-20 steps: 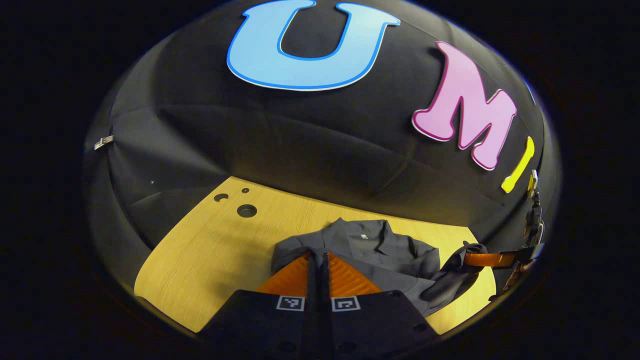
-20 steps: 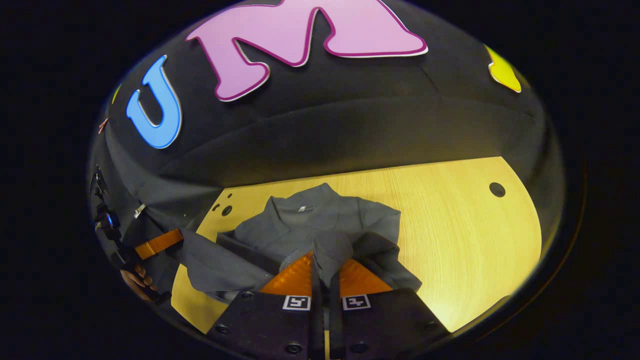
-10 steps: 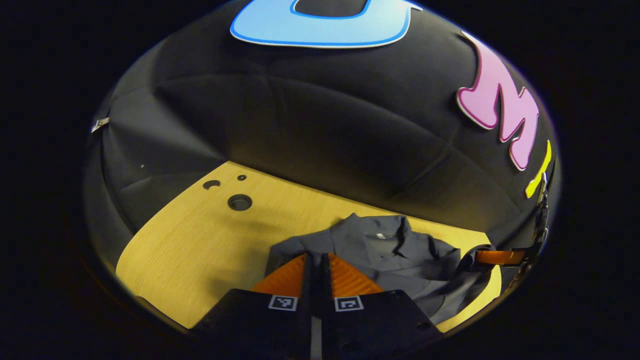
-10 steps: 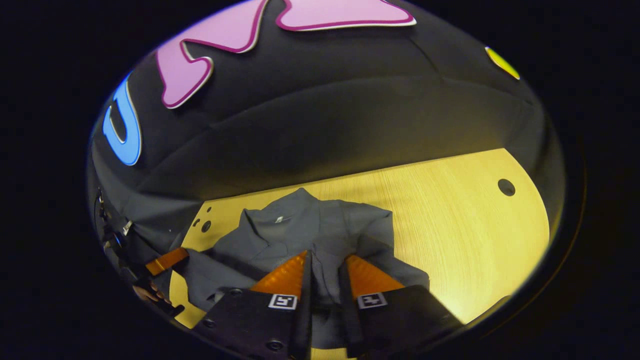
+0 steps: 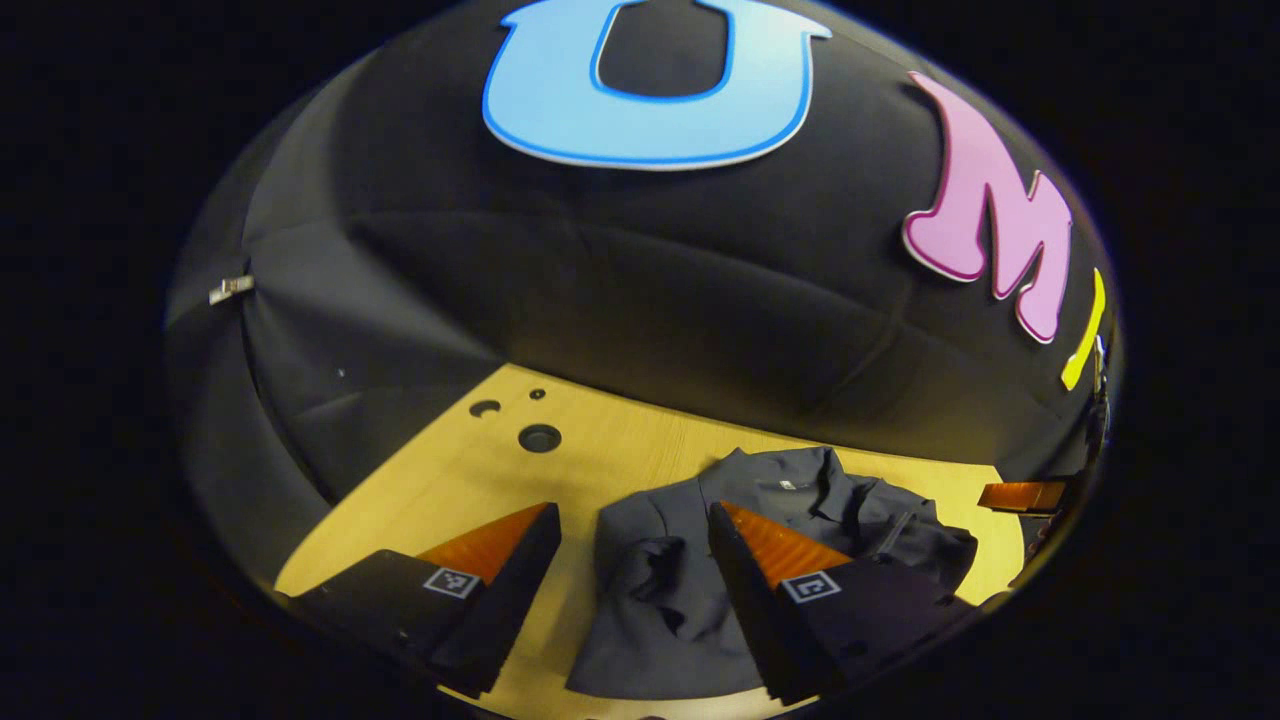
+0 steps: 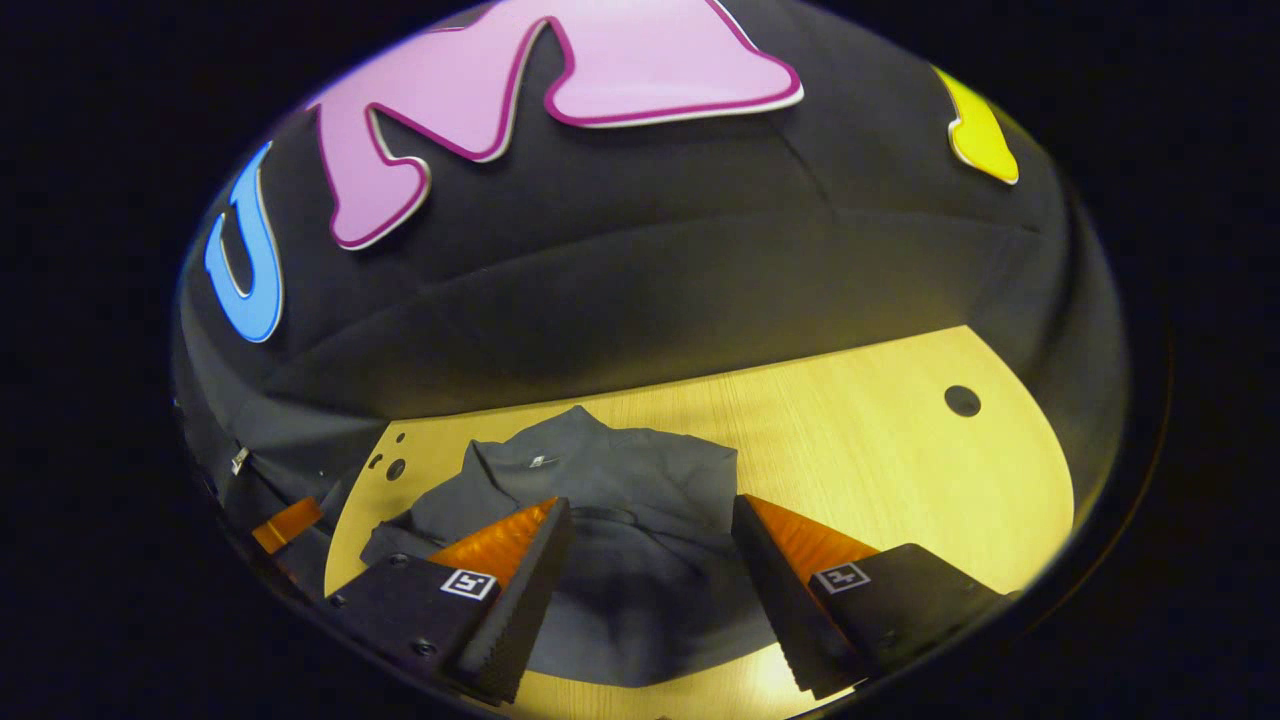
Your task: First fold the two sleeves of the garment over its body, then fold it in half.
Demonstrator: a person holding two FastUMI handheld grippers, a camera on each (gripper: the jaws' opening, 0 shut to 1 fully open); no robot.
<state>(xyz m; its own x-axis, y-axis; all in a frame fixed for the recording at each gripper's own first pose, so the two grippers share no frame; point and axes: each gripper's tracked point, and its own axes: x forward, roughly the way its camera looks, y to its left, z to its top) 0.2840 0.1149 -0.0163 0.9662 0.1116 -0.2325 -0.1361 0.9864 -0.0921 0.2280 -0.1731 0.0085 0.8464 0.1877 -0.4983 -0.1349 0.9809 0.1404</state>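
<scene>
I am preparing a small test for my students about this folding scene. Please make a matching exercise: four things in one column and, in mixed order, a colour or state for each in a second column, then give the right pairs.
Things:
1. garment
2. table
3. left gripper
4. finger pads of the right gripper

Colour or state:
A. orange, ribbed
B. open, with crumpled cloth lying between the fingers
C. dark grey, collar toward the wall
D. light wood with round holes

Pairs: 1-C, 2-D, 3-B, 4-A
</scene>
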